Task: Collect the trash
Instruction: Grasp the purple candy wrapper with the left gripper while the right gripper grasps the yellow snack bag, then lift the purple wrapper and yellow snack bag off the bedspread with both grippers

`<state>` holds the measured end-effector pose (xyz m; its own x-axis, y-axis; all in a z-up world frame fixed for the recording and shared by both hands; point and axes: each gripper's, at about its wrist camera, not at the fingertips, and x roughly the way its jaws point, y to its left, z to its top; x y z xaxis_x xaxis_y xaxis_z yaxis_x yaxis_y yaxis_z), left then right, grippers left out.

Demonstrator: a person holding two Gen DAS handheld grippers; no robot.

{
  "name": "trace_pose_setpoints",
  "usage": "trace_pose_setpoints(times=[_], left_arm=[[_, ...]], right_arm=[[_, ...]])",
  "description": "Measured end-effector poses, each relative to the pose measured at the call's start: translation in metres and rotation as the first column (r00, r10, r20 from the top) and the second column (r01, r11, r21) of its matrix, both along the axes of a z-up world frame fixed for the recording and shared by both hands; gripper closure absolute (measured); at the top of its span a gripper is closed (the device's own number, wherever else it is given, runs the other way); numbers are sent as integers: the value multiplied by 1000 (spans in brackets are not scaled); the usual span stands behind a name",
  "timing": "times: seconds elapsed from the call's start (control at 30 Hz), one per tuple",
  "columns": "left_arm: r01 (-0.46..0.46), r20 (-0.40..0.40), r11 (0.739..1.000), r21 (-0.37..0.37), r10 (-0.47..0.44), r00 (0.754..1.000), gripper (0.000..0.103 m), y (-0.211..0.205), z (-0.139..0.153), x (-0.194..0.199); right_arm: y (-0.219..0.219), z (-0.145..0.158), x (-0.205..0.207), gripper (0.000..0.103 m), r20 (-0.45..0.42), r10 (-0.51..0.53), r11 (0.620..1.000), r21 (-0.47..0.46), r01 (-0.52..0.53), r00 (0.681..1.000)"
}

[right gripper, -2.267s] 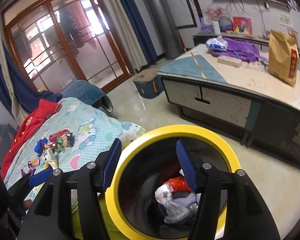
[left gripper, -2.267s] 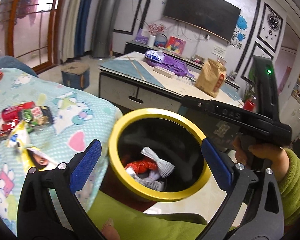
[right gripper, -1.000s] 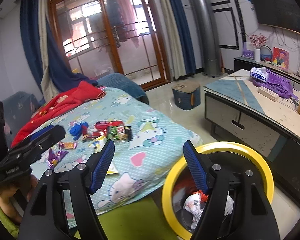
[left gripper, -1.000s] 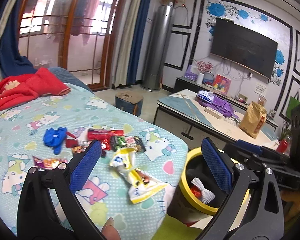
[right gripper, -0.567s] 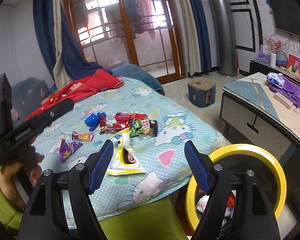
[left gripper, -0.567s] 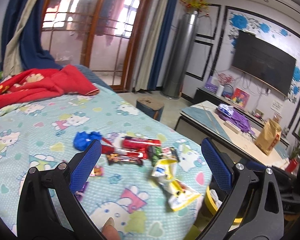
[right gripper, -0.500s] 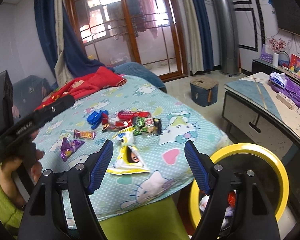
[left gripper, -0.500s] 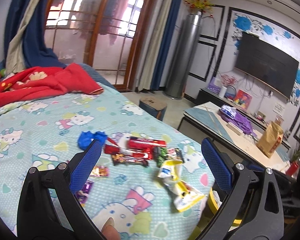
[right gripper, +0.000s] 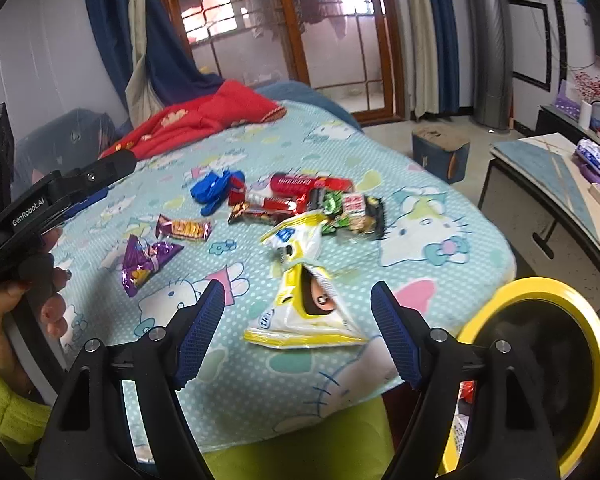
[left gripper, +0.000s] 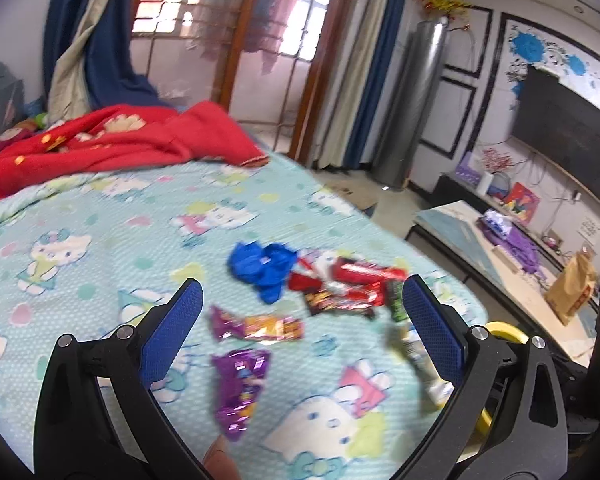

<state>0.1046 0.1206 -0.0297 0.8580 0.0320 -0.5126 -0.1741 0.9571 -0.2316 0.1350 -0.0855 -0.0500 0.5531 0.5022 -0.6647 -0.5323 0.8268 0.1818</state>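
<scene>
light: bright daylight from glass doors (right gripper: pixel 331 28) | blur: motion smear, left view | edges: fisheye-bent, dark corners

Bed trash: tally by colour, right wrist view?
Blue crumpled piece: 1
Red wrappers: 2
Dark red-gold bar wrapper: 1
Green-black pack: 1
Yellow-white bag: 1
Purple-orange wrapper: 1
Purple foil wrapper: 1
Total: 8, though the red pile overlaps and may hide more.

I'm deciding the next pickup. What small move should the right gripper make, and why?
Probably lower the right gripper onto the yellow snack bag: its jaws stand open and empty, and the bag lies flat on the bedspread between them, nearest the yellow-rimmed bin.
</scene>
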Motion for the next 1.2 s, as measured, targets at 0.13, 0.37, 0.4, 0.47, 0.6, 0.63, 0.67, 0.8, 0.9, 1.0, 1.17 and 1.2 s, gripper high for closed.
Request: trace_pose_setpoints(times=[0.13, 0.37, 0.4, 0.47, 0.6, 0.63, 0.67, 0.8, 0.9, 1.0, 1.17, 1.2], left_arm=[[-22, -102, 999, -37, 18, 995, 11, 16, -18, 8], [-33, -201, 997, -69, 18, 979, 11, 22, -47, 11], [-33, -212, 997, -69, 17, 977, 11, 22, -50, 12], [-35, -230, 996, -82, 15, 973, 13, 22, -56, 12], [-35, -256, 995, -91, 11, 967, 29, 22, -63, 13], [-37, -259, 995, -92, 11, 966, 31, 22, -64, 12], [-40, -263, 995, -91, 15, 965, 36, 22, -64, 11], [-41, -278, 995, -88, 15, 961, 52, 19, -67, 10], [-26, -275, 996, -87, 2, 962, 66, 15, -67, 6], [-23, -278, 996, -89, -3, 960, 78, 13, -68, 4], [-12, -273, 996, -87, -12, 962, 80, 10, -67, 1], [-8, -270, 996, -84, -15, 963, 80, 8, -66, 1]], right_arm=[[13, -10, 9, 30, -21, 15, 1000, -24, -15, 1000], [25, -29, 29, 30, -67, 1, 999, -51, -4, 998], [25, -32, 30, 30, -75, -3, 999, -49, -1, 997], [25, -36, 32, 30, -86, -10, 999, -46, 6, 996], [24, -40, 31, 38, -61, -16, 998, -67, 12, 998], [24, -41, 31, 39, -58, -15, 998, -70, 11, 998], [23, -41, 31, 40, -54, -13, 997, -71, 9, 998], [22, -44, 29, 45, -29, -5, 996, -89, 2, 1000], [21, -45, 27, 46, -19, 3, 996, -93, -5, 1000], [20, -45, 23, 47, -12, 7, 995, -96, -8, 1000], [18, -43, 19, 48, -3, 14, 996, -93, -15, 1000], [18, -43, 19, 49, -3, 16, 996, -89, -16, 1000]])
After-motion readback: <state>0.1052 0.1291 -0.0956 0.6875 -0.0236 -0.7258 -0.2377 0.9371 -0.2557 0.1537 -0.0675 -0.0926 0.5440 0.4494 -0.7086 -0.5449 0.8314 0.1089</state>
